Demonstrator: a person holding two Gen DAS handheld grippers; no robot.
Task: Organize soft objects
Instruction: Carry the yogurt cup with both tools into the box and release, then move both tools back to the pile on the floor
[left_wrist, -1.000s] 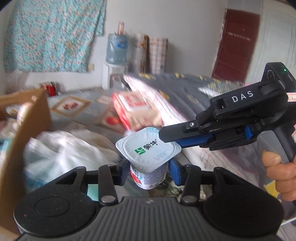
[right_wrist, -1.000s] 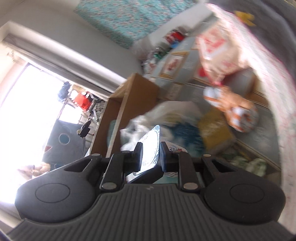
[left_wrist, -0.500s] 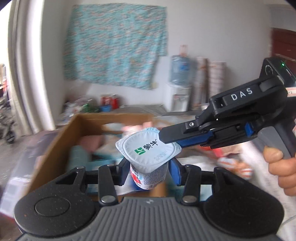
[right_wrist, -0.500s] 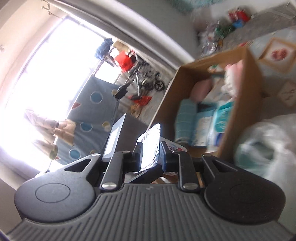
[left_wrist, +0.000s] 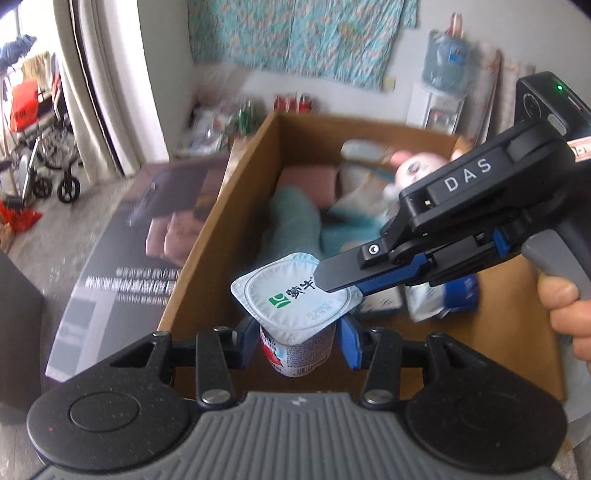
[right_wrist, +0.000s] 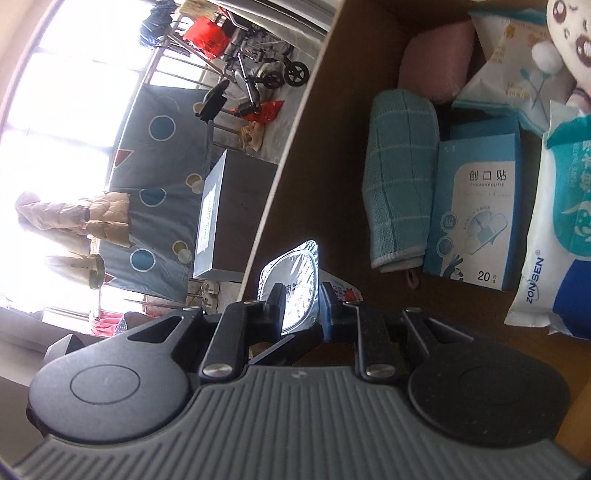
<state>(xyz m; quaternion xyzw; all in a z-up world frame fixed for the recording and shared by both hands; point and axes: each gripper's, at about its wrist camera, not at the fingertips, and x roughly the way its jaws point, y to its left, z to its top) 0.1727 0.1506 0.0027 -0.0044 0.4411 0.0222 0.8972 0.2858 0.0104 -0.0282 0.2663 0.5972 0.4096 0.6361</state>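
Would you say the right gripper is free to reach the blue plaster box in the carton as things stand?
Probably not yet: the right gripper is shut on the yogurt cup's lid, so it is occupied, though the plaster box lies uncovered on top.

"DAS" on right tongs (left_wrist: 334, 278)

1. We see the soft toy (left_wrist: 413, 170) in the box (left_wrist: 221, 206) only as a pink and white blur, and the right gripper (left_wrist: 332, 280) hides part of it.
2. The yogurt cup (left_wrist: 299, 350) has its bottom hidden behind the left gripper (left_wrist: 299, 343).
3. The picture's edge cuts off the wipes pack (right_wrist: 554, 229).
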